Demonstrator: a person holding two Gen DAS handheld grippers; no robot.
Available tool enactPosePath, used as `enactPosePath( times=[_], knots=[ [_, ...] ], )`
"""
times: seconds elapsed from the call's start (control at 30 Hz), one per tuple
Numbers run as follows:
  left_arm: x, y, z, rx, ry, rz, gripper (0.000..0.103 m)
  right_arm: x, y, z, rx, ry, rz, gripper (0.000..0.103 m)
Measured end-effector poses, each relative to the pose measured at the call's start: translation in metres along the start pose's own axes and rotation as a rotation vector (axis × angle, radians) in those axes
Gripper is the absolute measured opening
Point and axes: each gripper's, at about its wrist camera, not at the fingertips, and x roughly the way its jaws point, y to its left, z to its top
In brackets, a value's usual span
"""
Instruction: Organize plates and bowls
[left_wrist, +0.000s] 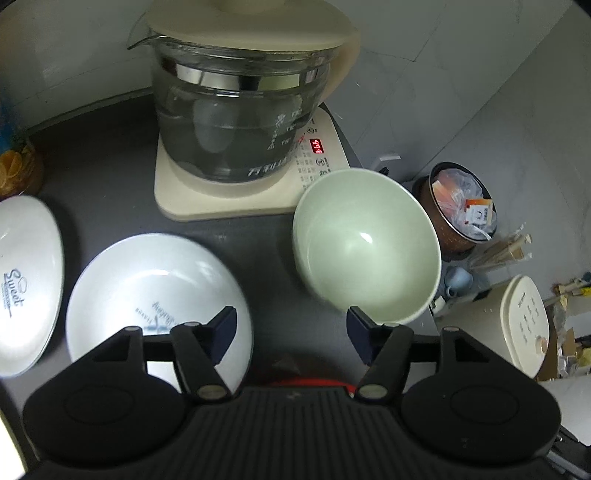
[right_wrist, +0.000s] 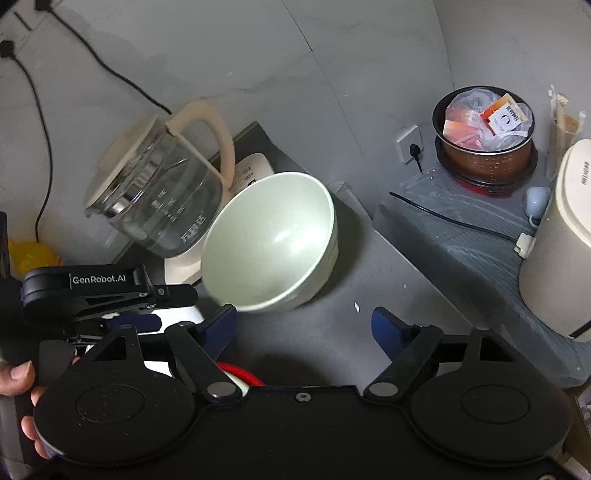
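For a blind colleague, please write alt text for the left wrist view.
The open left claw hovers over a dark counter, holding nothing. A pale green bowl sits ahead on the right, two white plates on the left. Behind them stands a glass kettle on its base.

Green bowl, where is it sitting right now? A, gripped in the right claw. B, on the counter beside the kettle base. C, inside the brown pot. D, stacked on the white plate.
B: the green bowl rests on the grey counter next to the kettle base, apart from the white plate, with both claws open and empty.
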Motion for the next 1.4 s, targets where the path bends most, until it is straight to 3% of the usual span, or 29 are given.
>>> enactPosePath(
  times=[0.3,0.63,0.7,0.73,0.77,0.83,0.93,1.4],
  knots=[
    [0.041,-0.004,0.022,-0.037,0.022,0.041,0.064,0.042,-0.012,0.025,0.03,0.025,0.027,0.079],
    [0.075,0.007,0.033,-0.118,0.071,0.039,0.059,0.078,-0.017,0.038,0.095,0.083,0.009,0.07],
    [0.078,0.006,0.032,-0.104,0.073,0.043,0.052,0.085,-0.017,0.037,0.097,0.098,0.004,0.061],
    [0.08,0.005,0.031,-0.098,0.078,0.043,0.043,0.089,-0.016,0.036,0.092,0.104,0.005,0.052],
    [0.082,0.005,0.031,-0.102,0.085,0.035,0.039,0.092,-0.015,0.035,0.092,0.114,0.004,0.035],
    [0.082,0.005,0.029,-0.113,0.082,0.0,0.026,0.097,-0.015,0.032,0.091,0.133,-0.01,0.028],
    [0.081,-0.003,0.03,-0.086,0.083,-0.01,0.011,0.093,-0.013,0.03,0.079,0.124,-0.019,0.027],
    [0.039,-0.012,0.018,-0.053,0.035,-0.043,0.011,0.043,0.008,0.023,0.034,0.038,-0.025,0.027]
  ],
)
